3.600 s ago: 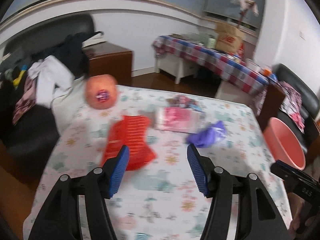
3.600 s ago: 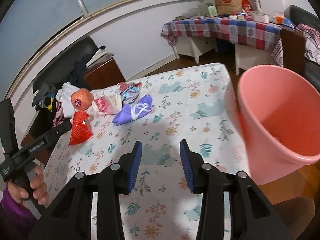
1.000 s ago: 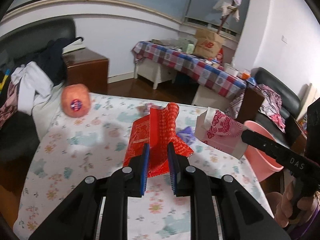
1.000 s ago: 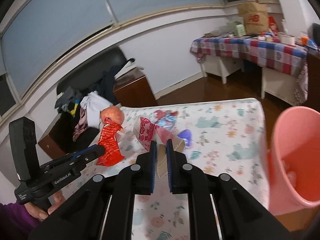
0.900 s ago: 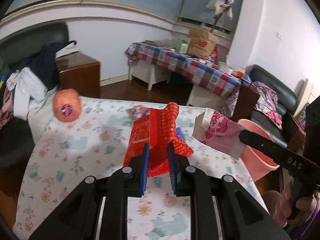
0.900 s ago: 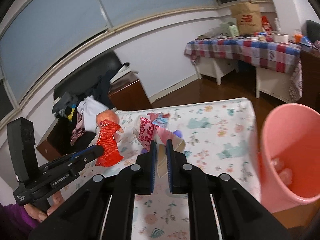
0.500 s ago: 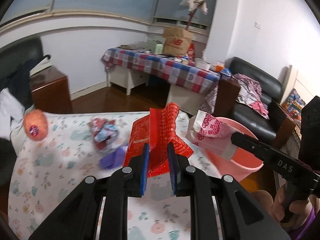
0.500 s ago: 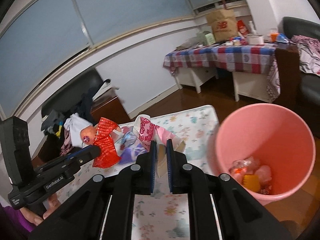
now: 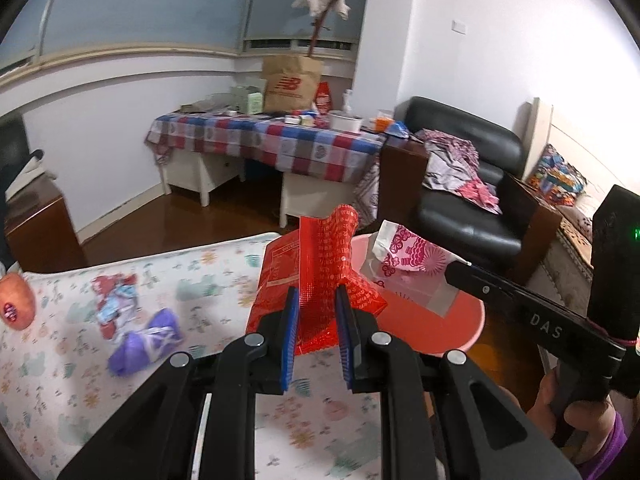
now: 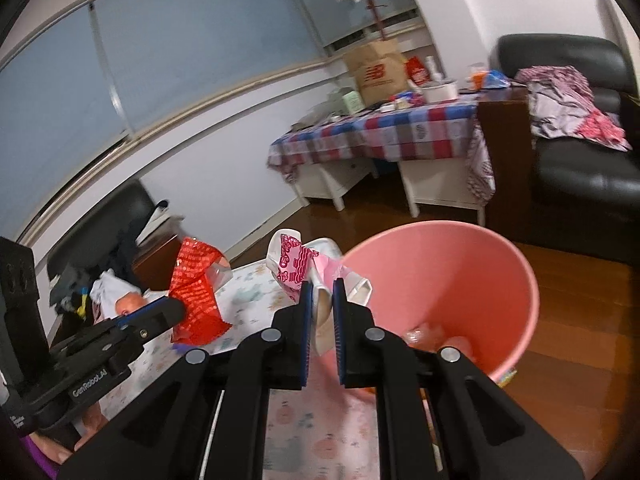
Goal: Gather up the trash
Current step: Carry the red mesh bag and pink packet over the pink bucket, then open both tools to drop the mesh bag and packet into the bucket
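My left gripper is shut on a red foil wrapper, held above the table's right end near the pink bin. My right gripper is shut on a white and pink patterned wrapper, close to the rim of the pink bin, which holds some trash at its bottom. The right wrist view shows the red wrapper in the left gripper at left. The left wrist view shows the patterned wrapper over the bin, in the right gripper's tip.
On the flowered tablecloth lie a purple bag, a crumpled red and blue wrapper and a peach-coloured fruit at the far left. A checked table, a black sofa and wooden floor lie behind.
Both grippers swung right across the table with their wrappers held. The pink bin now sits just beyond both, and the fruit has slid to the left edge of the left wrist view.
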Demonstrator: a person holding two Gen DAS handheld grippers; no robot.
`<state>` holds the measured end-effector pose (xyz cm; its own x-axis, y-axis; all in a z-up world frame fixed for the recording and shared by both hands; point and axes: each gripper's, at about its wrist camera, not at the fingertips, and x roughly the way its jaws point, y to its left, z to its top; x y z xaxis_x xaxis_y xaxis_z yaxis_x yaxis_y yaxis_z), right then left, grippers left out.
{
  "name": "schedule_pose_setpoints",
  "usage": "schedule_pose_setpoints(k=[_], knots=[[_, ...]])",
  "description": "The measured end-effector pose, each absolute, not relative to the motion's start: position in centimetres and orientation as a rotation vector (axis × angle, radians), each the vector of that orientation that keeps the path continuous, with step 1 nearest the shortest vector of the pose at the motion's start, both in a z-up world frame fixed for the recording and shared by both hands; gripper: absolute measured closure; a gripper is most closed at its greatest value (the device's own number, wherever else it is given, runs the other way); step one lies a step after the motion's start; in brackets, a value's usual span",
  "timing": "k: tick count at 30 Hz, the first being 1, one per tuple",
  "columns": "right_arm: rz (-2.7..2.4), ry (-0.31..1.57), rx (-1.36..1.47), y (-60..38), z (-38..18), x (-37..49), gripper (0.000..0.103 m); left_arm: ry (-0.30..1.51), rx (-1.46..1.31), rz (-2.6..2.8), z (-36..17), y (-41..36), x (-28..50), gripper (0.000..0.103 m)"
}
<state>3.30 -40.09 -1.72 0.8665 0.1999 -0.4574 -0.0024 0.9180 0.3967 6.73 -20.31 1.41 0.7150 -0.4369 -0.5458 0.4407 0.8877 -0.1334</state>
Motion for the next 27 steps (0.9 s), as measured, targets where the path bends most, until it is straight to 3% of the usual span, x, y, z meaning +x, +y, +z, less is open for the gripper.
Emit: schedule_pose_setpoints(k=[27], knots=[[-0.023,0.578,0.466,-44.9,-6.4,4.6,0.092,0.766,-0.015,-0.583,-3.8,-28.7,11.4,0.086]])
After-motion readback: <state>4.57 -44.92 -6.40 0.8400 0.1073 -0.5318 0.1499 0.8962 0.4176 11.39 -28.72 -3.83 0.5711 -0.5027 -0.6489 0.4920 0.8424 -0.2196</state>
